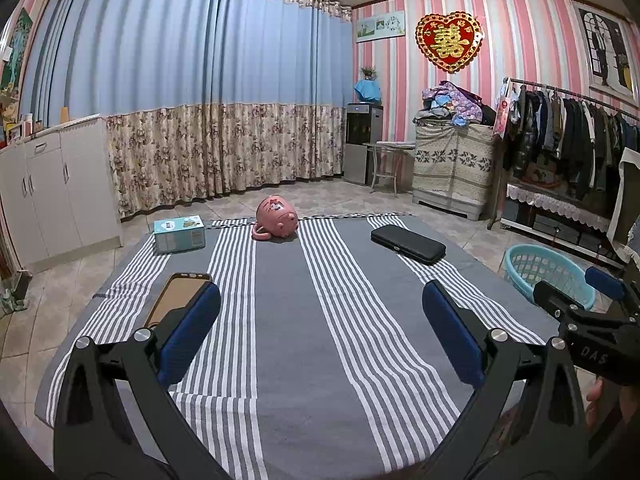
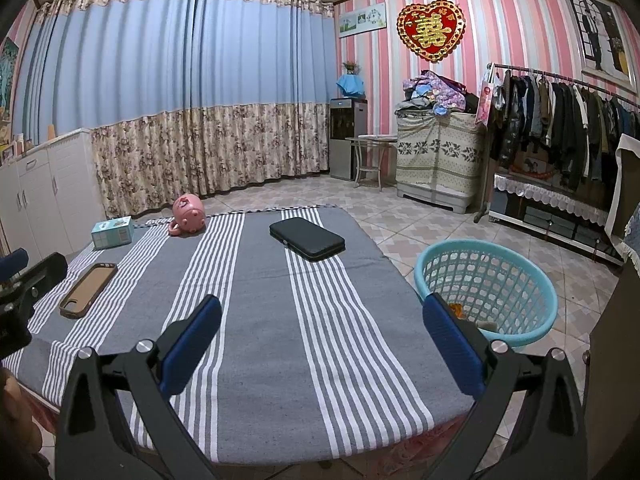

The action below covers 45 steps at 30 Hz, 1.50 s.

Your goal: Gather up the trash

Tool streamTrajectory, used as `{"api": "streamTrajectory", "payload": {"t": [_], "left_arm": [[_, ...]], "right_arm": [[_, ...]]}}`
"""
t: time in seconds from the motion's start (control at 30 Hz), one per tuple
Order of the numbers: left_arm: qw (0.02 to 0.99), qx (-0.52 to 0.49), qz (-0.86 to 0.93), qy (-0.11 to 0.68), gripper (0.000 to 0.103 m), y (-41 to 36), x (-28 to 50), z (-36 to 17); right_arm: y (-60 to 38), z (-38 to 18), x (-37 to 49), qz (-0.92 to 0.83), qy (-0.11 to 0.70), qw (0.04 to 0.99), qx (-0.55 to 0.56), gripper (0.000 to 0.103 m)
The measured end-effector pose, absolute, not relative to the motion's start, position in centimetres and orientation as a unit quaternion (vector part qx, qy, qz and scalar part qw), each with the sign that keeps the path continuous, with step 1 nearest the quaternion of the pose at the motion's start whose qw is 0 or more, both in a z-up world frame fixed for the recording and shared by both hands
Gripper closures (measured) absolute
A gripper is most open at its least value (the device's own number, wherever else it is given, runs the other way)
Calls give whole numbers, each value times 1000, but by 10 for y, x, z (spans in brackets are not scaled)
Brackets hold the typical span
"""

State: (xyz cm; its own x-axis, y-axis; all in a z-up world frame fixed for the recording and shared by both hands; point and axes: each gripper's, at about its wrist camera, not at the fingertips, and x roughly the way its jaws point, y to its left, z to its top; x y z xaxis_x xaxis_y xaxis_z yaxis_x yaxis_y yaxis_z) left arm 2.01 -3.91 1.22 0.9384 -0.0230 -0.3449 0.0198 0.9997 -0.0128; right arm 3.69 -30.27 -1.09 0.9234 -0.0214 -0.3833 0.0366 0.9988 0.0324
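Both tongs hover wide apart, holding nothing: left tongs [image 1: 321, 330], right tongs [image 2: 322, 338], above the striped counter [image 2: 256, 320]. At two o'clock, the teal basket [image 2: 520, 336] on the floor holds small trash scraps [image 2: 458, 309], their orientation unclear

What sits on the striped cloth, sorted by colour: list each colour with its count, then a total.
Pink: 1, the piggy bank
Black: 1, the flat case
Brown: 1, the phone case
Teal and white: 1, the small box
Total: 4
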Motion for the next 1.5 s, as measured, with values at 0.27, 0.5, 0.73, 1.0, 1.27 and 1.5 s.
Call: {"api": "streamTrajectory", "payload": {"t": [0.27,0.5,0.73,1.0,1.27,1.5], "left_arm": [[984,-4,-10,175,5,-39,20,13],[984,-5,-10,175,5,-37,20,13],[985,-6,-9,174,5,-35,20,14],[985,-4,-9,174,5,-34,21,13],[985,-6,-9,174,5,-34,20,13],[985,-7,-9,173,5,-35,21,14]], "right_arm": [[-301,-11,37,-15,195,980,19,5],[-296,-15,41,-10,198,980,21,5],[-296,-16,41,-10,198,980,21,5],[-296,-16,41,-10,197,980,22,5],[-297,-15,41,-10,197,980,22,5],[-298,-17,40,-11,197,980,27,5]]}}
